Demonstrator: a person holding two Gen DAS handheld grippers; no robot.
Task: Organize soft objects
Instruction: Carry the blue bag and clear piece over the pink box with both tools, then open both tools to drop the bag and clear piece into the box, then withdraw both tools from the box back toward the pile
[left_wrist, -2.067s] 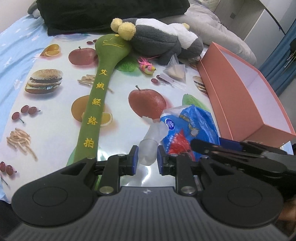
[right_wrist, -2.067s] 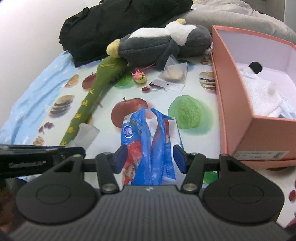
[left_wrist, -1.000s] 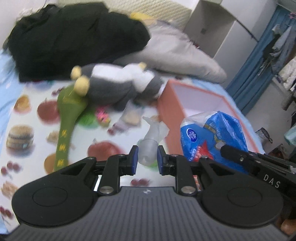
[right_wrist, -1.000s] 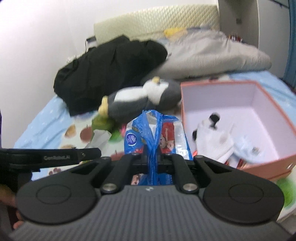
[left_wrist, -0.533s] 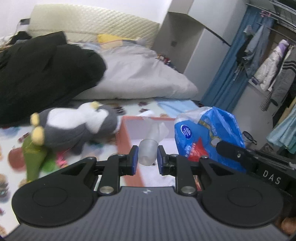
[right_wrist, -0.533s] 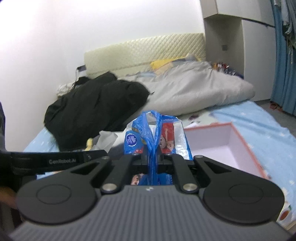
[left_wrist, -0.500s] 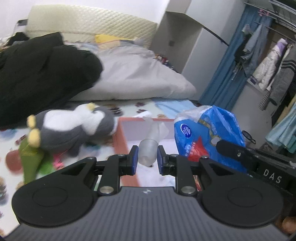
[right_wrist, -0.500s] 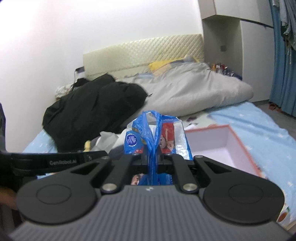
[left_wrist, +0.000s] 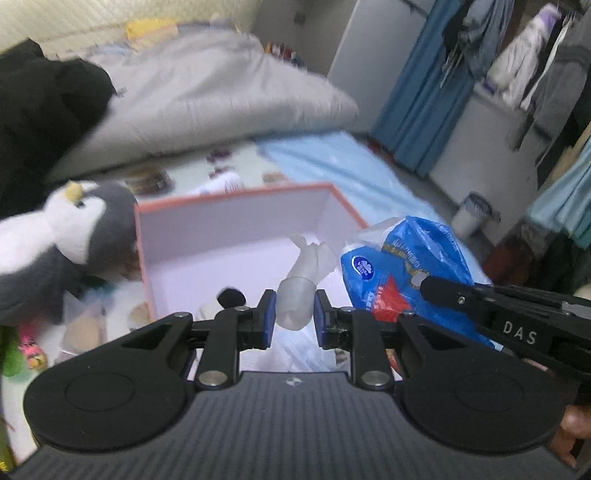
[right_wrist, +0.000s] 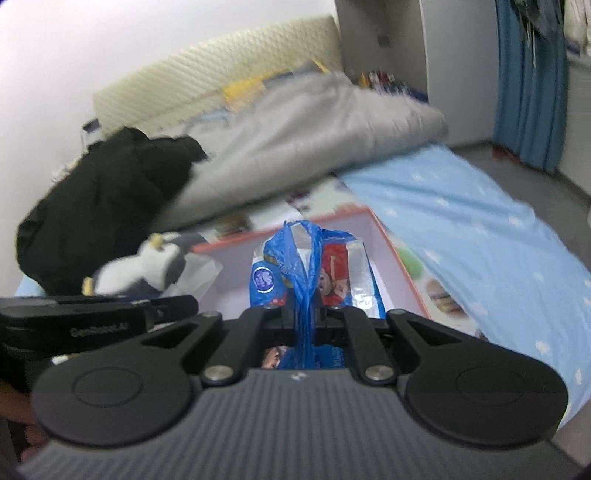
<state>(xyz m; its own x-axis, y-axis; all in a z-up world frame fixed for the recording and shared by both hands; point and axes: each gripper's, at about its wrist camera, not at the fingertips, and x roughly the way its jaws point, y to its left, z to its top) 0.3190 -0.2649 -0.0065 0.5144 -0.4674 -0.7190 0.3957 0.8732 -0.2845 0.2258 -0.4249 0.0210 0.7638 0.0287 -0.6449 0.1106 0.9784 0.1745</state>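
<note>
left gripper (left_wrist: 290, 318) jaws pinch clear bag (left_wrist: 300, 291) | right gripper (right_wrist: 303, 322) jaws pinch blue bag (right_wrist: 308, 273) | pink box (left_wrist: 236, 225) below | penguin plush (left_wrist: 55, 236) beside | bed

Motion blur is softening the grey duvet (left_wrist: 221, 92) and plush penguin (left_wrist: 66, 236), which the left wrist frame's left edge is cutting off. The blue bag (right_wrist: 306, 273) is hiding the pink box (right_wrist: 391, 243) interior in the right wrist view's centre; its print is staying unreadable.

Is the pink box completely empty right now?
No, the pink box already holds white soft things with a black pompom near its front.
</note>
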